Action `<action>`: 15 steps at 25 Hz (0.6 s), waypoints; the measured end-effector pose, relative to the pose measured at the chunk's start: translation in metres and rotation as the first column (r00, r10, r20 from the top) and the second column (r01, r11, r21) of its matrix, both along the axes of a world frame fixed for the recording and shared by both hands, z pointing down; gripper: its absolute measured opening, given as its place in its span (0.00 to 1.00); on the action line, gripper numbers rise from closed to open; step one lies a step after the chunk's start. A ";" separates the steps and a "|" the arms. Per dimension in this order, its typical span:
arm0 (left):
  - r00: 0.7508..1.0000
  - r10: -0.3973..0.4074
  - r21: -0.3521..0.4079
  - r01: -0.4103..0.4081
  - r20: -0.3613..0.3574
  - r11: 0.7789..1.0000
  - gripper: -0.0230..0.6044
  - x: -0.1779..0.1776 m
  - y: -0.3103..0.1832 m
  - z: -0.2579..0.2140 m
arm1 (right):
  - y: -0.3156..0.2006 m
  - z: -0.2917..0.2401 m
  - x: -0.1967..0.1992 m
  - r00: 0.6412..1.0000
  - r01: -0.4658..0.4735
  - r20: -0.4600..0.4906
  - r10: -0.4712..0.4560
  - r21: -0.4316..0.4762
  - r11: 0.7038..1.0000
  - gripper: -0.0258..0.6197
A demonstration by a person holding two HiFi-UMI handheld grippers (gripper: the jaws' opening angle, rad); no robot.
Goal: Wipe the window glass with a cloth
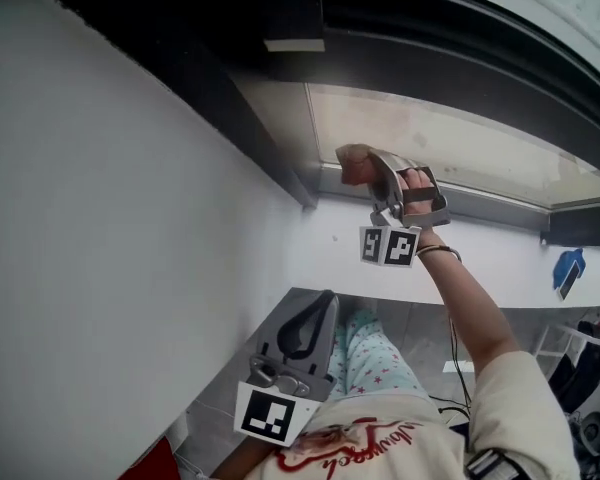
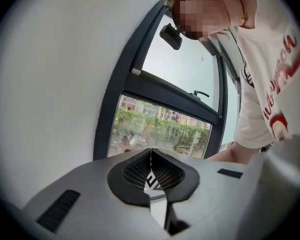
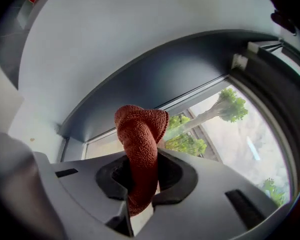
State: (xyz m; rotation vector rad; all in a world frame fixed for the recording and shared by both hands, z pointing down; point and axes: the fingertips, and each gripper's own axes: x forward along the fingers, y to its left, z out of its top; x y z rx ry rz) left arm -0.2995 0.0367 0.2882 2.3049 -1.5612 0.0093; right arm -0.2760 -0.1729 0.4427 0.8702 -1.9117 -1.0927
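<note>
Cloth in right gripper; left gripper jaws together, clearest in own view

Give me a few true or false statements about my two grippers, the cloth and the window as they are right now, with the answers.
1. The right gripper is shut on a reddish-brown cloth. True.
2. The left gripper holds a second cloth. False: its jaws are together with nothing between them.
3. The left gripper is raised to the window glass. False: it is held low by the person's trousers, and the right gripper is the one up by the glass.
4. Green trees show through the window glass. True.
</note>
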 end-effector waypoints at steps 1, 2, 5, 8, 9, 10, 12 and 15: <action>1.000 0.007 0.014 -0.007 -0.002 1.000 0.07 0.002 0.000 -0.008 | 0.001 -0.033 -0.002 0.999 0.001 0.043 -0.002 0.032 0.999 0.16; 1.000 0.013 0.024 -0.013 -0.002 1.000 0.07 0.003 0.000 -0.015 | 0.001 -0.064 -0.003 0.997 -0.003 0.079 -0.002 0.064 0.998 0.16; 1.000 0.025 0.044 -0.025 0.004 0.999 0.07 0.002 0.005 -0.024 | -0.006 -0.134 -0.008 0.990 -0.043 0.137 0.021 0.156 0.987 0.16; 0.999 0.032 0.056 -0.033 0.013 0.998 0.07 -0.002 0.011 -0.025 | -0.015 -0.177 -0.020 0.985 -0.065 0.171 0.024 0.241 0.968 0.17; 0.999 0.032 0.060 -0.033 0.016 0.998 0.07 -0.001 0.012 -0.028 | -0.017 -0.189 -0.023 0.984 -0.066 0.179 0.019 0.259 0.964 0.16; 0.999 0.032 0.062 -0.033 0.020 0.998 0.07 -0.001 0.012 -0.032 | -0.020 -0.199 -0.027 0.983 -0.065 0.184 0.014 0.273 0.960 0.16; 0.999 0.027 0.061 -0.029 0.026 0.998 0.07 -0.001 0.013 -0.037 | -0.023 -0.209 -0.035 0.983 -0.060 0.182 0.008 0.287 0.956 0.16; 1.000 0.012 0.061 -0.014 0.026 0.998 0.07 -0.008 0.014 -0.036 | -0.026 -0.200 -0.048 0.987 -0.045 0.158 -0.003 0.297 0.954 0.16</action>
